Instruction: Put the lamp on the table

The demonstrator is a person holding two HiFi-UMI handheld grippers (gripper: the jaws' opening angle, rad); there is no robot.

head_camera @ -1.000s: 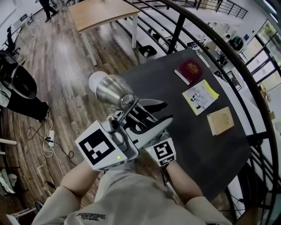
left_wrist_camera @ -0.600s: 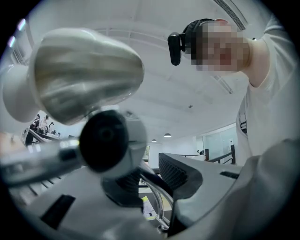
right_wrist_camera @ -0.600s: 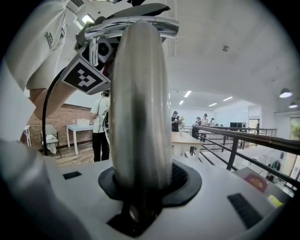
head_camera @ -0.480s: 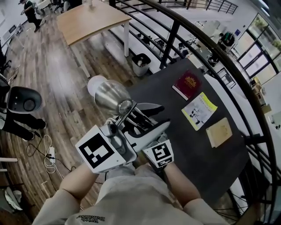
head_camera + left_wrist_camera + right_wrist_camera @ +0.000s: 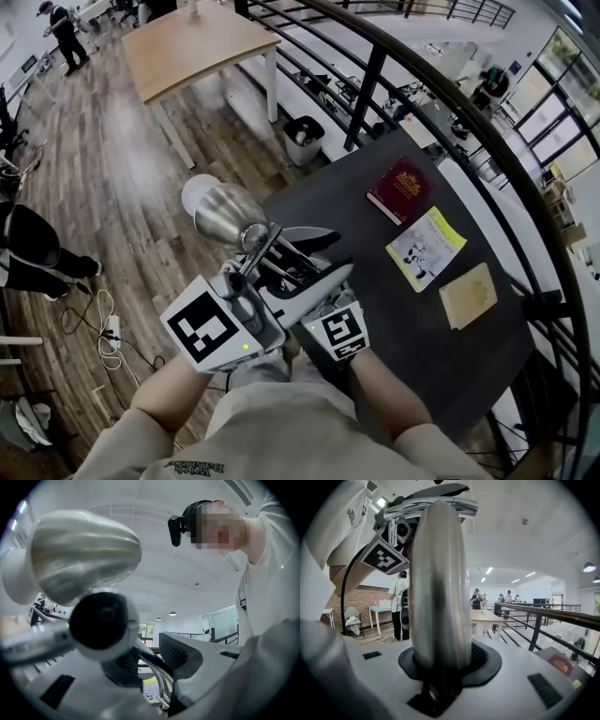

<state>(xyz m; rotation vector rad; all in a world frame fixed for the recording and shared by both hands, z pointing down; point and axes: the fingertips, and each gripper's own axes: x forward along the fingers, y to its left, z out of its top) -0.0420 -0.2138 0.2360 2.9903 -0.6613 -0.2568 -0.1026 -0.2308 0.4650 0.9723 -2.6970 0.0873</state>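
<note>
Lamp (image 5: pixel 225 214) clamped in left hand-held gripper (image 5: pixel 137 663) and right hand-held gripper (image 5: pixel 440 667), carried forward toward table (image 5: pixel 384 281)

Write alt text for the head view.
The left gripper and right gripper hold a metal lamp at a dark table's edge, its shade over the wood floor. A red book, a yellow booklet and a tan book lie on the table.
</note>
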